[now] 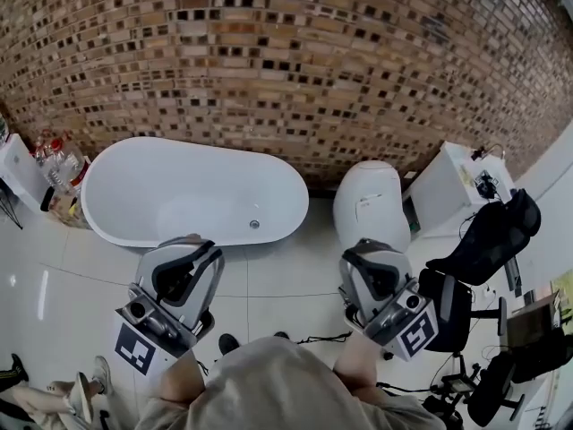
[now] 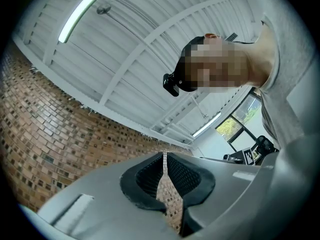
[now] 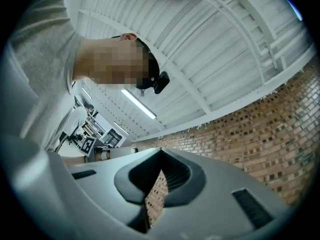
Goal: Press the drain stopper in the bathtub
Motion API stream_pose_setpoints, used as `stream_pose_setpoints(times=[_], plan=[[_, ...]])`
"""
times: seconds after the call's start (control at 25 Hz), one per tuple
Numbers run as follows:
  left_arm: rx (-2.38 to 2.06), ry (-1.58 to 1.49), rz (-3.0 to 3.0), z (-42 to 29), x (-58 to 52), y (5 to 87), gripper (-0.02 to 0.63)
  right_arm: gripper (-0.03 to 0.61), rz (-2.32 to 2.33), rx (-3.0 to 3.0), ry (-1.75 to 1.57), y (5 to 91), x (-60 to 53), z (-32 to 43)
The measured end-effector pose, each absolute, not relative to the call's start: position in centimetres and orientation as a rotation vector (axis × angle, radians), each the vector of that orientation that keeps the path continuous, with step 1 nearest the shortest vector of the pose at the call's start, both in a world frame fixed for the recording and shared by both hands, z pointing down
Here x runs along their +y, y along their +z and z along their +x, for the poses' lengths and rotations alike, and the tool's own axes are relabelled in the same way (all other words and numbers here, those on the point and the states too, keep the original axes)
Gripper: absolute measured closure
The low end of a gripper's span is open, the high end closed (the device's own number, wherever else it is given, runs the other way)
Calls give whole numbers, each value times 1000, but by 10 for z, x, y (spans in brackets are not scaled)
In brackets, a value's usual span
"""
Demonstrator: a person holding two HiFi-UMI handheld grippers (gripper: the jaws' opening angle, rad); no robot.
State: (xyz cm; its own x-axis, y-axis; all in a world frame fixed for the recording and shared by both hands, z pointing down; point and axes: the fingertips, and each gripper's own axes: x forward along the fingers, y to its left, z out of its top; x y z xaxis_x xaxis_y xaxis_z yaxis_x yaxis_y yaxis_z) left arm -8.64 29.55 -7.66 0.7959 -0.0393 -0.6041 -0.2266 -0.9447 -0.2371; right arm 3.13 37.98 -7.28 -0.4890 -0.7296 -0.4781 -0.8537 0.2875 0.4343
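Short of the bathtub, left gripper and right gripper closed, empty; a long reach may miss the drain stopper.

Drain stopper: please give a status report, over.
Left tongs shut, empty; right tongs the same. Both held short of tub, tips up. Stopper bare on tub floor. Nothing seen in the way.
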Motion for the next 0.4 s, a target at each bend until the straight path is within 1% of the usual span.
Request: stream_pose_setpoints(times=[0.4], plan=[[182,871,-2714,-77,307,-69,580,565,-1501,2367,918,-60,386,40]])
